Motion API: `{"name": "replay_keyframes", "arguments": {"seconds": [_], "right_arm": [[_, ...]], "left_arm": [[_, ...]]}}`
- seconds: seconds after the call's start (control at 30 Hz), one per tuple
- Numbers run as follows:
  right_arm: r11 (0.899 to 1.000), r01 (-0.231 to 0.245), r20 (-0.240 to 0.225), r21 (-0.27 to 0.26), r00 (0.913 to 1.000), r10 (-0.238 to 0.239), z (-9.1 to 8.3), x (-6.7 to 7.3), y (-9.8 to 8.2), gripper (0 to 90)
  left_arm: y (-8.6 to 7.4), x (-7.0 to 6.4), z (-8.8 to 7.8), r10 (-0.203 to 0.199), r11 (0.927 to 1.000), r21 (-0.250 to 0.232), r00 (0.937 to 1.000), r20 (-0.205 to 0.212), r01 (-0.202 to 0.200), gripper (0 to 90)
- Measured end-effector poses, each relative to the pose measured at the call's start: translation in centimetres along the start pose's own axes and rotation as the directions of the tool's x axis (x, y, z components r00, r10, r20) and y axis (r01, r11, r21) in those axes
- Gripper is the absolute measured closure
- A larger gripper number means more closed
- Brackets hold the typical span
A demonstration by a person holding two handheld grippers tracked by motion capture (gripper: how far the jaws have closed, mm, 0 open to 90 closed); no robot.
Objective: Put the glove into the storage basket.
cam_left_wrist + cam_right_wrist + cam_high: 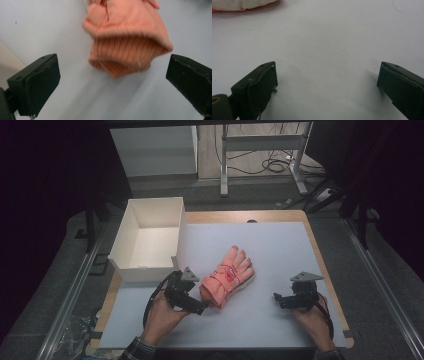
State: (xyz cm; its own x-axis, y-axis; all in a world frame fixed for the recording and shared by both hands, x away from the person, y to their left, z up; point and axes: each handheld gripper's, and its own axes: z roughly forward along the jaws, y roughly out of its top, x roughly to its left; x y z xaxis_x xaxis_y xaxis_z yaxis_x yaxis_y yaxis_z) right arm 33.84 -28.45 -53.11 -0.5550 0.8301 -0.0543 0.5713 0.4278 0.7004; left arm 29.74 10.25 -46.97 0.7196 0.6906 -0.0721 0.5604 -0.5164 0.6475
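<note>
Down at the lower middle of the high view, the left gripper (pixel 197 307) points at the cuff end of a pink glove (pixel 227 276), its jaws spread wide with nothing between them. In the left gripper view the same jaws stand far apart at the bottom corners, and the glove's ribbed cuff (pixel 125 58) lies just beyond them, upper centre, without touching either. The right gripper (pixel 276 298) sits at the lower right of the high view, well apart from the glove, also wide open and holding nothing; its own view has bare white table (pixel 324 50) between the jaws. The glove lies flat mid-frame, fingers toward the upper right. A white open box (pixel 150 237) stands at the upper left, beside it.
</note>
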Motion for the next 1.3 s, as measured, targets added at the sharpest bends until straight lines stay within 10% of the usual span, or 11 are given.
{"name": "replay_keyframes", "arguments": {"seconds": [0.57, 1.3], "right_arm": [[1.000, -0.001, 0.002, -0.003, 1.0000, 0.001, 0.0, 0.0, -0.1, 3.2], [1.000, 0.001, 0.003, -0.006, 1.0000, -0.001, 0.0, 0.0, -0.1, 3.2]], "left_arm": [[5.5, -1.1, 4.2, 0.018, 0.9992, 0.036, 0.9998, -0.007, -0.018, 0.0], [3.2, -1.4, 9.7, 0.026, 0.9906, 0.135, 0.9987, -0.043, -0.020, 4.5]]}}
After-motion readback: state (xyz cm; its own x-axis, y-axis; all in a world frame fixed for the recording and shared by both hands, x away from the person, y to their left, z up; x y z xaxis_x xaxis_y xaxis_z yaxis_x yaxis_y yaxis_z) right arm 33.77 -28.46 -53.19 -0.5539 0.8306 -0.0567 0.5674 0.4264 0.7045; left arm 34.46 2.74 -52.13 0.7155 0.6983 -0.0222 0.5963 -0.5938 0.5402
